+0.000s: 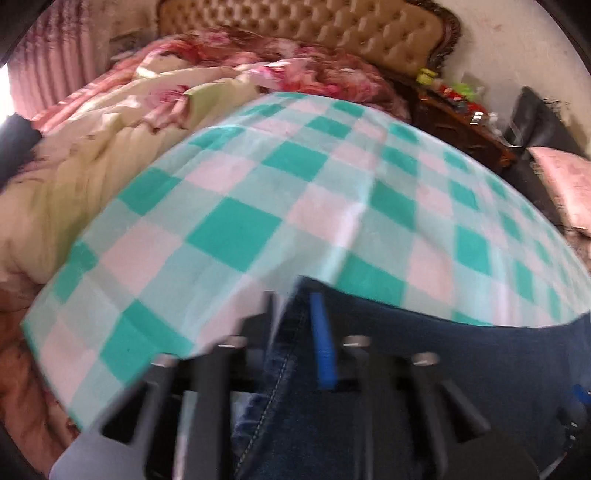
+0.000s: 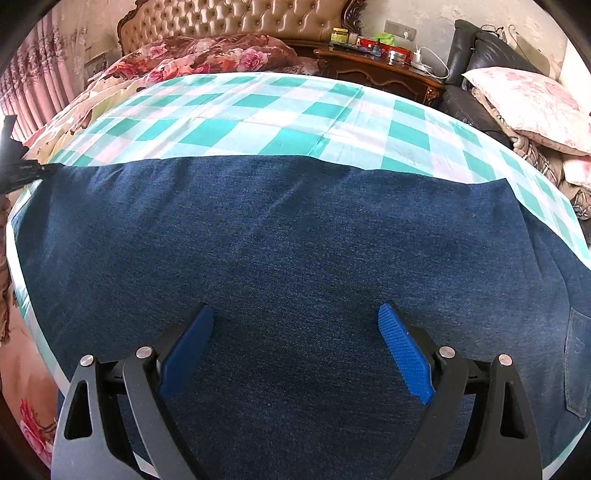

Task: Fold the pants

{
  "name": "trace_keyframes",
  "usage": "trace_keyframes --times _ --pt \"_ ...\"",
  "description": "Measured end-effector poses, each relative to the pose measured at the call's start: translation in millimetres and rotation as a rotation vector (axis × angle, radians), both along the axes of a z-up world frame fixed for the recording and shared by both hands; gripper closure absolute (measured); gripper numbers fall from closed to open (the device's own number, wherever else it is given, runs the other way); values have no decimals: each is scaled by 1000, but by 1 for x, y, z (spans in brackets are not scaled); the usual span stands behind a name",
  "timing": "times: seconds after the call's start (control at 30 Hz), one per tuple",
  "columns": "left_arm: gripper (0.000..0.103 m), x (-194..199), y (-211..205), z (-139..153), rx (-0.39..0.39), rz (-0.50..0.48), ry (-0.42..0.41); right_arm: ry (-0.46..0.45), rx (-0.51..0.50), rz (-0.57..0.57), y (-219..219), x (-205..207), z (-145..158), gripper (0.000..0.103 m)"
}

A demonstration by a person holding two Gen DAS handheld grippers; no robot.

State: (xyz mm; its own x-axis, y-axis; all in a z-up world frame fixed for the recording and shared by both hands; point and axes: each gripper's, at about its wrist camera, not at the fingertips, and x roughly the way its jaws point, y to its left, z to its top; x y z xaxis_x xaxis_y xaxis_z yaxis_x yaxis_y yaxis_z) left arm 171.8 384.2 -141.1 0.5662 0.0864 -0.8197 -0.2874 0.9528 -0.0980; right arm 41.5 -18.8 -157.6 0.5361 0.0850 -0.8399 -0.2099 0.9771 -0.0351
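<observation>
Dark blue jeans point(image 2: 280, 236) lie spread flat across a green-and-white checked sheet point(image 2: 258, 110) on the bed. A back pocket point(image 2: 576, 362) shows at the far right. My right gripper point(image 2: 295, 328) hovers low over the middle of the denim, open wide, with nothing between its blue pads point(image 2: 402, 354). In the blurred left wrist view, my left gripper point(image 1: 295, 332) straddles the stitched edge of the jeans point(image 1: 280, 369). Denim lies between its fingers, with a gap showing beside the left finger. One blue pad point(image 1: 323, 347) is visible.
A quilt with pink flowers point(image 2: 207, 55) is bunched at the tufted headboard point(image 2: 236, 18). To the back right stands a cluttered wooden nightstand point(image 2: 380, 70), then a black chair with a pink pillow point(image 2: 532, 103). Pink curtains point(image 2: 26, 88) hang on the left.
</observation>
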Motion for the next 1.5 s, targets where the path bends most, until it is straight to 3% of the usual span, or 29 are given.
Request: trace_keyframes --times 0.07,0.13,0.23,0.3,0.33,0.4,0.57,0.67,0.73,0.87,0.93,1.0,1.17,1.37,1.43,1.5 --pt "71 -12 -10 14 -25 9 -69 -28 26 3 0 -1 6 15" --pt "71 -26 -45 30 -54 -87 -137 -69 42 12 6 1 15 15" --pt "68 -39 -121 29 -44 -283 -128 -100 43 14 20 11 19 15" --pt "61 -44 -161 19 -48 -352 -101 -75 51 -4 26 19 17 15" --pt "53 -44 -176 11 -56 -362 -80 -64 57 -13 27 21 15 15" --pt "53 -45 -200 -8 -122 -389 -31 -25 57 -33 30 24 8 15" --pt "26 -55 -227 -18 -47 -352 -48 -23 -6 -47 34 21 -4 15" --pt "12 -59 -236 -18 -7 -331 -12 -12 21 -70 28 22 -8 5" --pt "1 -60 -235 -20 8 -278 -1 -18 13 -48 29 21 -8 5" --pt "1 -64 -236 -24 75 -287 -11 -10 15 -32 28 20 -8 5" --pt "1 -65 -229 -23 55 -291 -19 -19 12 -30 28 18 -8 5" --pt "1 -69 -220 -24 84 -281 -27 -21 10 -30 29 18 -8 5" --pt "1 -83 -165 -27 79 -188 -18 -21 22 -16 25 14 -3 5" --pt "1 -96 -102 -27 226 -59 36 -87 97 18 20 -21 21 6" --pt "1 -103 -81 -24 219 -12 40 -93 90 28 22 -30 23 6" --pt "9 -111 -71 -16 284 74 53 -96 61 34 24 -37 22 6"
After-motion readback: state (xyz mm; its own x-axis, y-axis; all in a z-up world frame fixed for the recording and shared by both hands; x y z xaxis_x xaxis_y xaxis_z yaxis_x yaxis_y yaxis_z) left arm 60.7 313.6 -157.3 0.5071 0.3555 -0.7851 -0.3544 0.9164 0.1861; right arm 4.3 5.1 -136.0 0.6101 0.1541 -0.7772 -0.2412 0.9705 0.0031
